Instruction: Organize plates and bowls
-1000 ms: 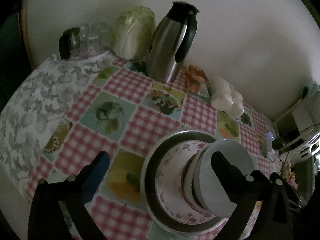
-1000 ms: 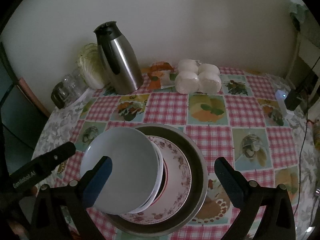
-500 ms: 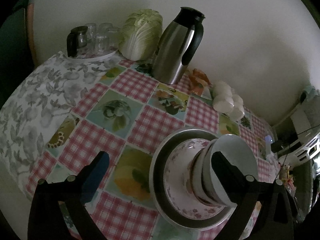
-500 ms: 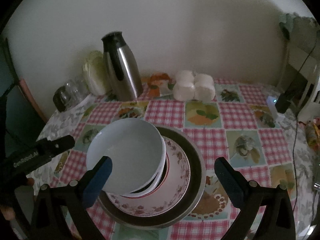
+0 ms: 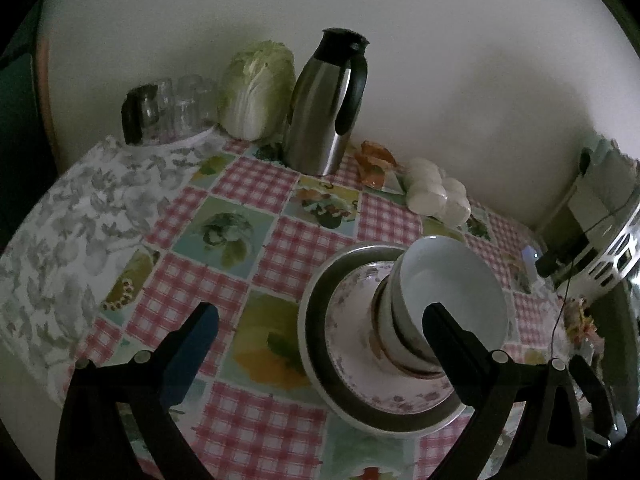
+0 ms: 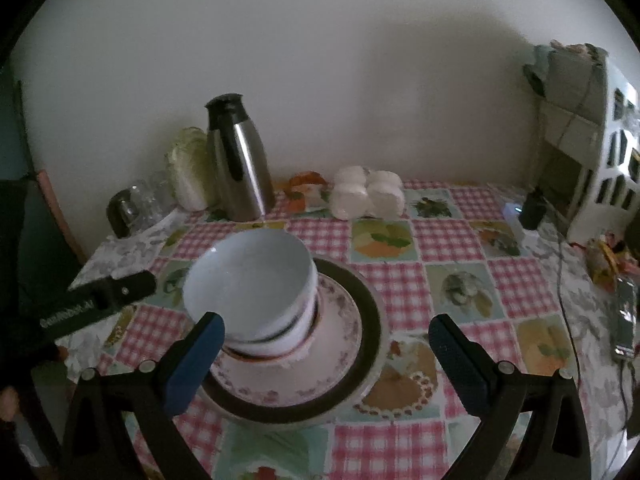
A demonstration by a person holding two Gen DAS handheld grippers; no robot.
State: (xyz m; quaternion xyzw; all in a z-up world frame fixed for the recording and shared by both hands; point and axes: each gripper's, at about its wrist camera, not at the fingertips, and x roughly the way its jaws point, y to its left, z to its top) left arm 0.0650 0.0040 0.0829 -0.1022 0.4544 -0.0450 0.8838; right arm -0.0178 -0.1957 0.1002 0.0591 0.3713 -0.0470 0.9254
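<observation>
on plates, bowl stack (image 6: pixel 256 296) upright

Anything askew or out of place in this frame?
Yes: the white bowl topping the bowl stack on the floral plate tilts toward the left gripper instead of nesting level. Nothing looks spilled or broken.

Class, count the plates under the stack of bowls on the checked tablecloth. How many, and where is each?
2: a dark-rimmed plate at the bottom and a floral plate on it. Others may hide beneath the bowls.
</observation>
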